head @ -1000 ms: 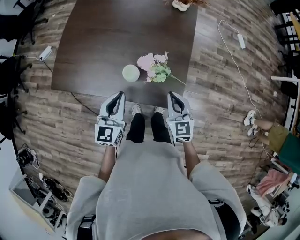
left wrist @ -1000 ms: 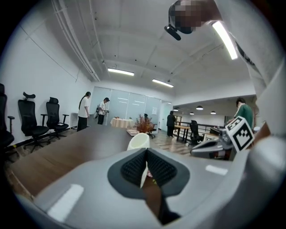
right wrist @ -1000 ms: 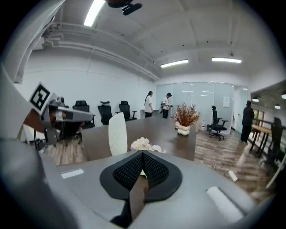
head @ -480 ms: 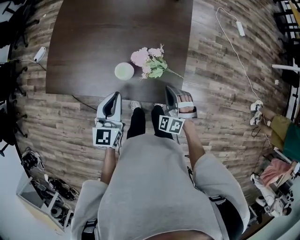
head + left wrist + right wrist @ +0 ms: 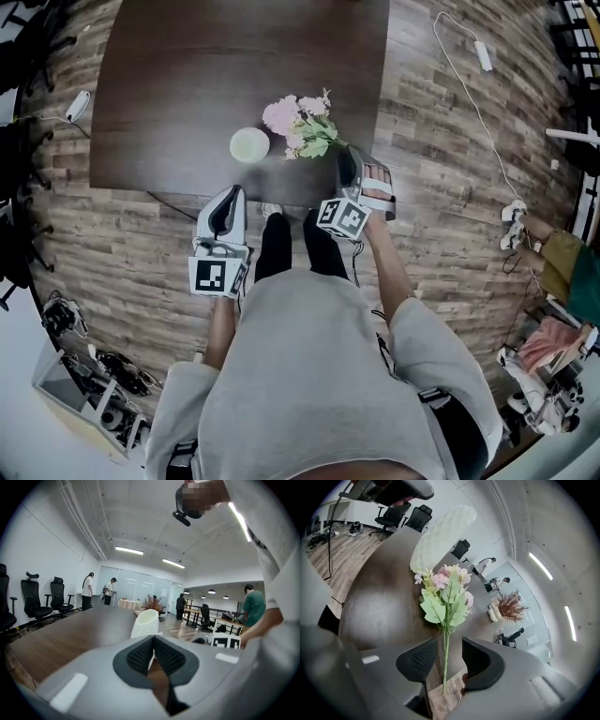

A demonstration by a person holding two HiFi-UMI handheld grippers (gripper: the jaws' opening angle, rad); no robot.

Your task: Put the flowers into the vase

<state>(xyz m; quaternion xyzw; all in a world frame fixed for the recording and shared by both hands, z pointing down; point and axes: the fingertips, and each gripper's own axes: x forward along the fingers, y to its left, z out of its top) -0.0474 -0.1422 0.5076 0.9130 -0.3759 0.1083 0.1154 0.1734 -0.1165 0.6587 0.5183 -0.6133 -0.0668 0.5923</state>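
Lowered and rolled, right gripper (image 5: pixel 348 161) opens its fingers around the flowers' (image 5: pixel 302 127) stem (image 5: pixel 446 658), which only its own view shows overhanging the tabletop (image 5: pixel 187 84) edge; left gripper (image 5: pixel 232 195) fingers closed.

No text, label, brand, number or sign can be read anywhere here.

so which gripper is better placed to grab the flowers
Right. The right gripper has its jaws opening, with the stem of the flowers between them, not yet pinched. The left gripper sits near the table edge, jaws together, facing the vase.
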